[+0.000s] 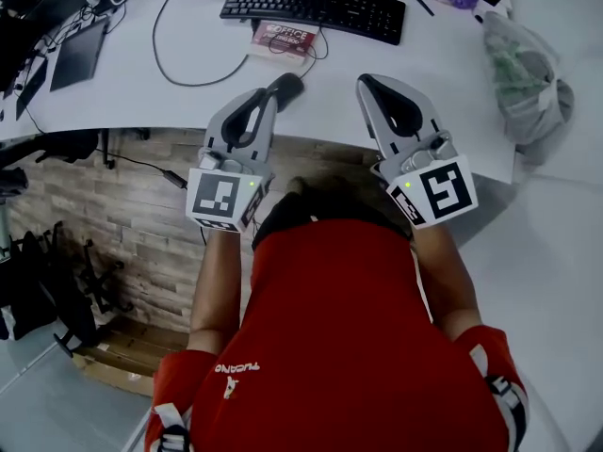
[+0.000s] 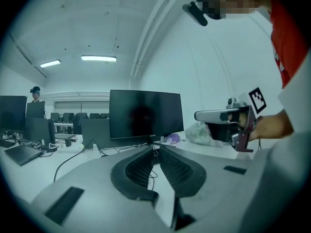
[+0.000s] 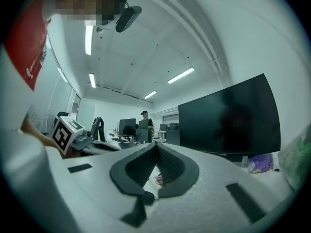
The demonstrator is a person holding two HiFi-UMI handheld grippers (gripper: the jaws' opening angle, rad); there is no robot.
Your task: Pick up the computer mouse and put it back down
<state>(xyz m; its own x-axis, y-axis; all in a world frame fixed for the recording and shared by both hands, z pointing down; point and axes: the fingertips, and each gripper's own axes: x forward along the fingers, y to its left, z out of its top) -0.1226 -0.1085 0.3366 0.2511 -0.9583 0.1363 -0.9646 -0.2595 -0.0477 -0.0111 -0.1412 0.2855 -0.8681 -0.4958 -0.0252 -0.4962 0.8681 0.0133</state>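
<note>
In the head view a black computer mouse [image 1: 286, 88] lies on the white desk [image 1: 141, 92] near its front edge, its cable running back toward the keyboard. My left gripper [image 1: 268, 95] is shut and empty, its tip just left of the mouse in the picture. I cannot tell whether they touch. My right gripper [image 1: 368, 82] hangs over the desk edge a short way to the right, also shut with nothing in it. Both gripper views show the jaws meeting at the tips, left gripper [image 2: 154, 147] and right gripper [image 3: 156, 144]. The mouse is hidden in both.
A black keyboard [image 1: 314, 8] lies farther back, with a red-and-white box [image 1: 283, 38] in front of it. A crumpled plastic bag [image 1: 526, 72] sits at the right and a dark tablet [image 1: 79, 51] at the left. A black monitor [image 2: 146, 115] stands behind the keyboard.
</note>
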